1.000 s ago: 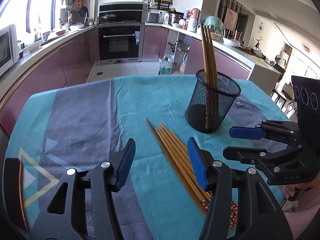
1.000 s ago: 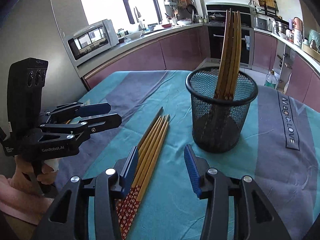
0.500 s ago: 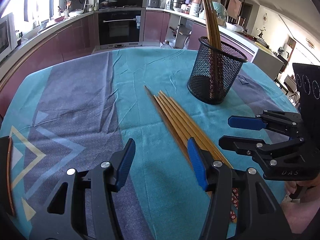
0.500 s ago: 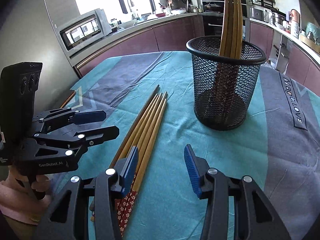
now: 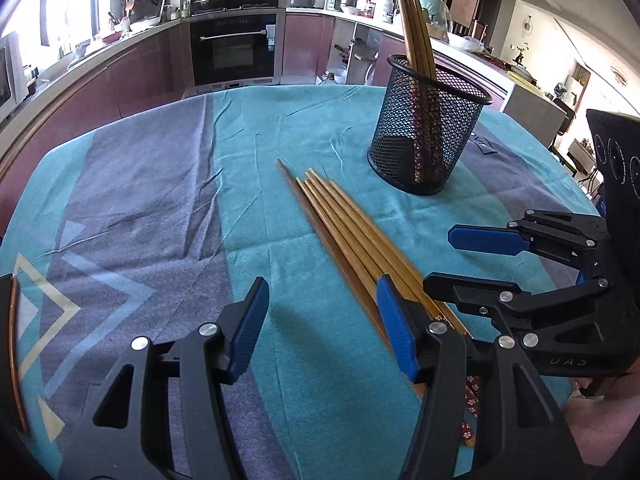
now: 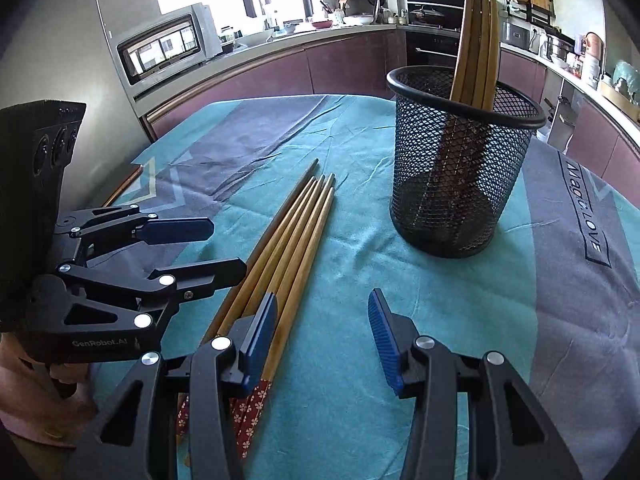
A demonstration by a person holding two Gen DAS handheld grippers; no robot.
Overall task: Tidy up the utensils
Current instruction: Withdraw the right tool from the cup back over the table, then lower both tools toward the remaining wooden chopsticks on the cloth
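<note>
Left tongs (image 5: 320,312) released, blue pads apart, nothing between them, over bare cloth at about 6 o'clock in the left wrist view. Right tongs (image 6: 322,332) also released, gap empty, at 6 o'clock in the right wrist view.

Loose chopsticks (image 5: 352,236): bundle of about five lying flat on the worktop (image 5: 160,200), side by side, touching each other. Tips point toward 11 o'clock in the left view, patterned red ends toward 5 o'clock, partly hidden behind the right finger of the left tongs. In the right view the same bundle (image 6: 288,248) runs from 1 o'clock tips down to 7 o'clock ends, passing under the left finger of the right tongs; contact cannot be told. One darker stick sits at the bundle's edge and reaches a bit farther than the rest.

Mesh holder (image 5: 428,132): black wire cup, upright, at 1 o'clock in the left view, near the bundle tips but apart from them. Chopsticks in holder (image 6: 476,44): several standing, leaning against the rim, at 12–1 o'clock in the right view.

Each tongs shows in the other's view: right one at 3 o'clock in the left view, left one at 9 o'clock in the right view. Worktop covered by teal and grey cloth. Microwave (image 6: 164,48) on the kitchen counter at 10 o'clock in the right view; oven (image 5: 234,50) at 11–12 o'clock in the left view.
</note>
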